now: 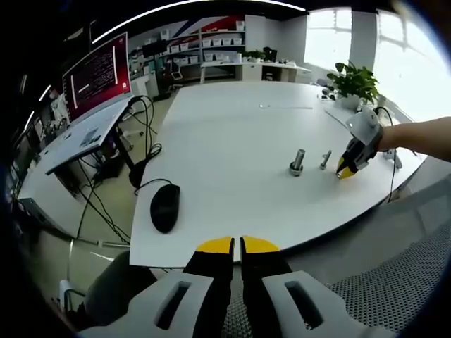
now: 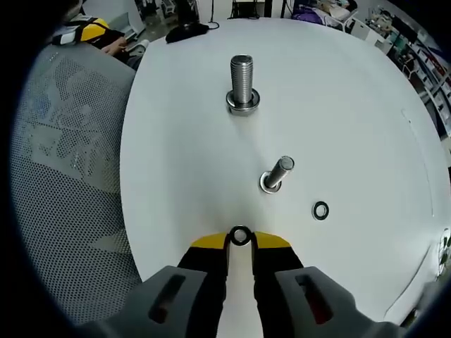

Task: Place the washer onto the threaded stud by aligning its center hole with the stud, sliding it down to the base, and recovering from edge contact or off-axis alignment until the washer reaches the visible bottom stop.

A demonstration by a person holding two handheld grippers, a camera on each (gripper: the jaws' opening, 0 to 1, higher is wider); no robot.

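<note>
In the right gripper view, a small metal washer (image 2: 239, 236) sits pinched between the yellow tips of my right gripper (image 2: 239, 241), which is shut on it. Just ahead a small stud (image 2: 277, 174) stands on the white table (image 2: 183, 162). A larger threaded stud (image 2: 242, 83) with a ring at its base stands farther off. A second washer (image 2: 320, 210) lies flat to the right. In the left gripper view, my left gripper (image 1: 236, 245) is shut on nothing over the table's near edge. The right gripper (image 1: 350, 165) hovers beside the two studs (image 1: 297, 162).
A black mouse (image 1: 165, 206) with its cable lies on the table's left part. A potted plant (image 1: 354, 81) stands at the far right corner. A grey mesh chair (image 2: 63, 155) is beside the table edge. A desk with a monitor (image 1: 99, 70) stands to the left.
</note>
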